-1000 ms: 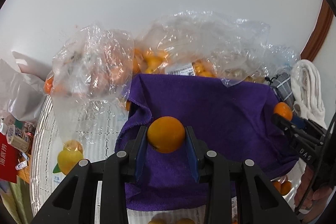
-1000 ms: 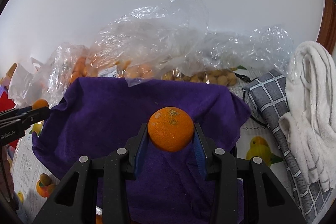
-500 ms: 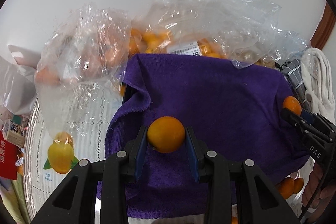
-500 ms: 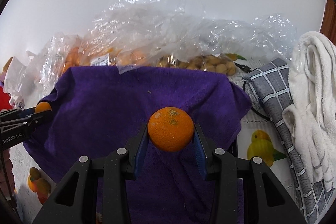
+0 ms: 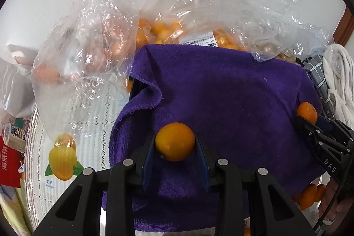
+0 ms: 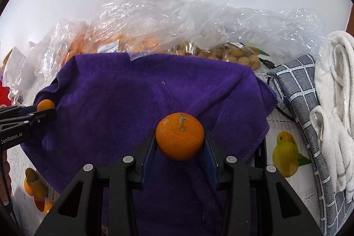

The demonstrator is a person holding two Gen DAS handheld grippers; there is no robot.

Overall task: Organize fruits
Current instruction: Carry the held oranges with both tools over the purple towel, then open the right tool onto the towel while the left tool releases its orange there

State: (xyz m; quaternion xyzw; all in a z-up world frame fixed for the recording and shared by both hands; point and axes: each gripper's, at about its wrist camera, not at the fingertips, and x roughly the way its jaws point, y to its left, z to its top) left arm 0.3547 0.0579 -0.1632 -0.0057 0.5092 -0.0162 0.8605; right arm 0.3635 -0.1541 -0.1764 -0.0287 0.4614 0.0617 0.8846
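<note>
My left gripper [image 5: 174,144] is shut on a small smooth yellow-orange fruit [image 5: 174,141], held just above a purple towel [image 5: 221,94]. My right gripper [image 6: 179,142] is shut on a larger, deeper orange mandarin [image 6: 179,138] with a rough stem scar, over the same purple towel [image 6: 141,98]. Each gripper shows in the other's view: the right gripper [image 5: 309,116] with its mandarin [image 5: 306,111] at the towel's right edge, the left gripper [image 6: 43,111] with its fruit [image 6: 45,104] at the left edge.
Clear plastic bags of orange fruit [image 5: 88,54] [image 5: 199,21] and of pale round fruit [image 6: 223,52] lie behind the towel. A grey checked cloth [image 6: 296,90] and a white towel [image 6: 336,90] sit at the right. Loose oranges [image 5: 309,195] lie near a hand at lower right.
Both grippers have sunk toward the purple towel, each still gripping its fruit; the towel and bags now look larger and closer in both views.
</note>
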